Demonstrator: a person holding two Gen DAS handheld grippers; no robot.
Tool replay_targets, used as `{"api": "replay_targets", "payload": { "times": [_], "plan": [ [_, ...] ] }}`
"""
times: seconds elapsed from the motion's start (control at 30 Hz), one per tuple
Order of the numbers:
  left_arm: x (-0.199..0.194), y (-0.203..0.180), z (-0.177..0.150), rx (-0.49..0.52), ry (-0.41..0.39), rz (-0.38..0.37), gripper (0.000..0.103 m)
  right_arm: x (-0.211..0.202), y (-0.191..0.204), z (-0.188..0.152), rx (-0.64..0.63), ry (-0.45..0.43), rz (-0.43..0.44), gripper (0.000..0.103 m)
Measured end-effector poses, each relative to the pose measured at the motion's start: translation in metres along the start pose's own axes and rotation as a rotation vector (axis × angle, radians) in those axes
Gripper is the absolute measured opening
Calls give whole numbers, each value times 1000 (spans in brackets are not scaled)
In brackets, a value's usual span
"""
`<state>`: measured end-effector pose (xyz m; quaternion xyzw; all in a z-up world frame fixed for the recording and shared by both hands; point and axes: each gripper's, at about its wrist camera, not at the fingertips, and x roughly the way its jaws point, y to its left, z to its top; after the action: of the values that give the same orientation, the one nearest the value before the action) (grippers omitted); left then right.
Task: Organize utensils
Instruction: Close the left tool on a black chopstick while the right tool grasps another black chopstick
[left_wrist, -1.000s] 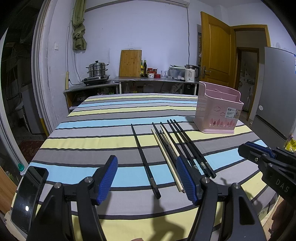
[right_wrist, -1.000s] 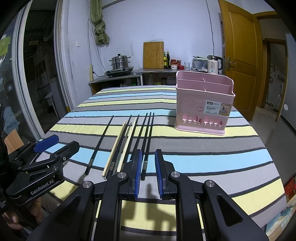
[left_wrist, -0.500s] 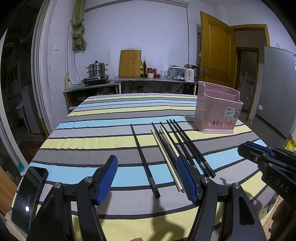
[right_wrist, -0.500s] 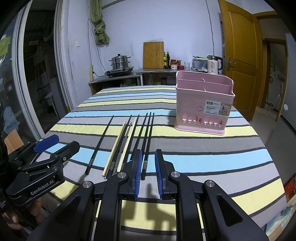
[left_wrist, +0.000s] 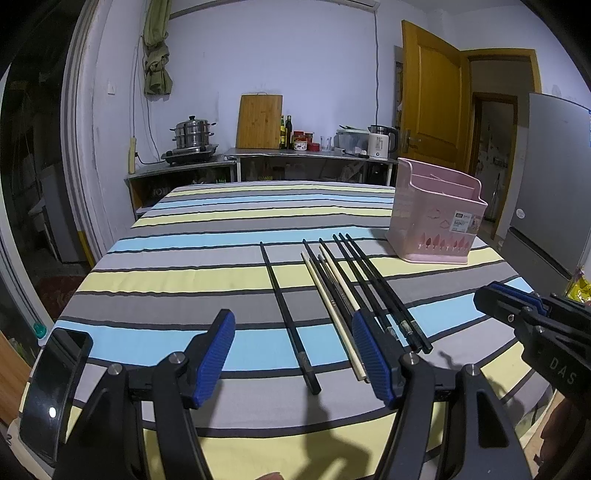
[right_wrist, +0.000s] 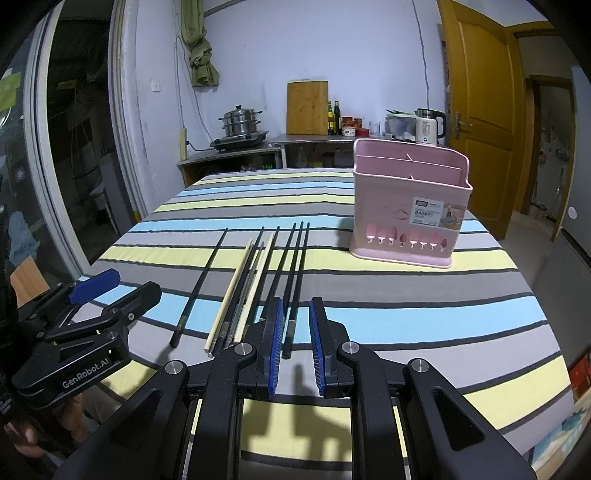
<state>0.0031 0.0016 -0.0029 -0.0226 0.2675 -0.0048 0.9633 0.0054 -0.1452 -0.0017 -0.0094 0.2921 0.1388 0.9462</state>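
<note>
The chopsticks (right_wrist: 255, 280) lie in a row on the striped surface (right_wrist: 406, 306), just ahead of both hand-held grippers. They look thin, stiff, light and a bit slippery, so I would pinch one near its thick end. The left hand-held gripper (left_wrist: 293, 360) is wide apart and holds nothing. The right hand-held gripper (right_wrist: 295, 345) is only a little apart, empty, with one dark chopstick's end showing between its fingers. The pink basket (right_wrist: 406, 206) stands farther ahead, to the right.
</note>
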Motion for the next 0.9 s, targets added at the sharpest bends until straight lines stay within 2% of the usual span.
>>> {"api": "replay_targets", "payload": {
  "times": [0.4, 0.77, 0.9],
  "plan": [
    [20, 9, 5, -5, 54, -1, 68, 16, -2, 2, 2, 16, 10, 15],
    [72, 29, 19, -75, 222, -34, 68, 53, -9, 19, 7, 77, 18, 15],
    [93, 39, 24, -124, 293, -40, 62, 78, -12, 27, 5, 125, 30, 15]
  ]
}}
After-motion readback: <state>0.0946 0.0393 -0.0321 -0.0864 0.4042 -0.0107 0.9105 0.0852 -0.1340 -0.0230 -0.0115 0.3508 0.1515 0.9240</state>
